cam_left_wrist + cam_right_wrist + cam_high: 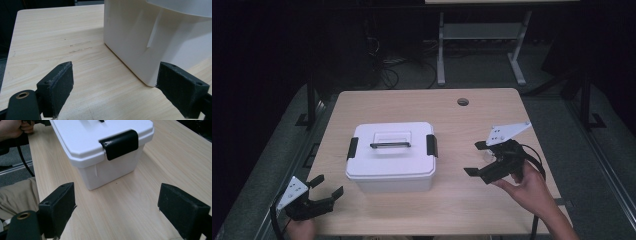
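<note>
Both grippers spread and empty, flanking the white box.

The left gripper (326, 186) hangs at the table's (492, 105) near-left corner, the right gripper (476, 158) over bare wood by the right edge; the white box (391, 159) sits mid-table, both black latches (431, 145) shut.

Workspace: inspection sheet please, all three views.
Surface: light wood table, faint scuffs, round hole near far edge.
Job's things: white lidded box, black handle lying flat, black latches down at both ends.
Clutter: nothing seen.
Grippers: left gripper open, at near left corner; right gripper open, right of box; neither touches it.
Cables: one trails from each gripper; tangle on floor beyond table.
Surroundings: dark room, second table's frame behind.
</note>
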Demonstrator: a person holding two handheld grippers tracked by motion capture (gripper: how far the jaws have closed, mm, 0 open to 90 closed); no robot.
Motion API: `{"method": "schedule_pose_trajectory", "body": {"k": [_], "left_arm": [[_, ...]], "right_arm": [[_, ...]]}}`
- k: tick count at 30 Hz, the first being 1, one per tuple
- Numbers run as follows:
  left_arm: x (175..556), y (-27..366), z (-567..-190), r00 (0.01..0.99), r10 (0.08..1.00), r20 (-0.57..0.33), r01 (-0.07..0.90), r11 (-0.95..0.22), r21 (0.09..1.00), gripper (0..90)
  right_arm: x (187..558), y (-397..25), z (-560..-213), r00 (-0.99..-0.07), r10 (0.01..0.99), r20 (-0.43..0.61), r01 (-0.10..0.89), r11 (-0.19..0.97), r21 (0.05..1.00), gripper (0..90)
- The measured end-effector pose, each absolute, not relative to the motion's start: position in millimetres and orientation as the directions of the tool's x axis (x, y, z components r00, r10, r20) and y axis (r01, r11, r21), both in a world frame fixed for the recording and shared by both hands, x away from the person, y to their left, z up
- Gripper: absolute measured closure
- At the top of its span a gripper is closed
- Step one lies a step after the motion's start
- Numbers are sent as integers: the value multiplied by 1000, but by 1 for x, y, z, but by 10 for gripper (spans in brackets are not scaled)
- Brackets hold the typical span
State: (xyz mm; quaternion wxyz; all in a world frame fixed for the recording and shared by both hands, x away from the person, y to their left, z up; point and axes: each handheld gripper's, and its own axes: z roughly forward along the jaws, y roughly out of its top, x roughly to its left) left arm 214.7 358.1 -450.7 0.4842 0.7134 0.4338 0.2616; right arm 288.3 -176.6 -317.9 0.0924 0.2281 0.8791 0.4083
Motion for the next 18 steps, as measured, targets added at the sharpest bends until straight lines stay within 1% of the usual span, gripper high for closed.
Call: {"method": "schedule_pose_trajectory", "body": {"k": [15,18], "left_arm": [[214,358,-450,484,874,-43,362,-155,919,130],[214,358,-450,487,873,-43,362,-157,919,130]], "right_arm": [[303,-155,-303,-903,429,24,308,605,734,139],[307,-145,-299,-914,406,20,293,624,725,139]]}}
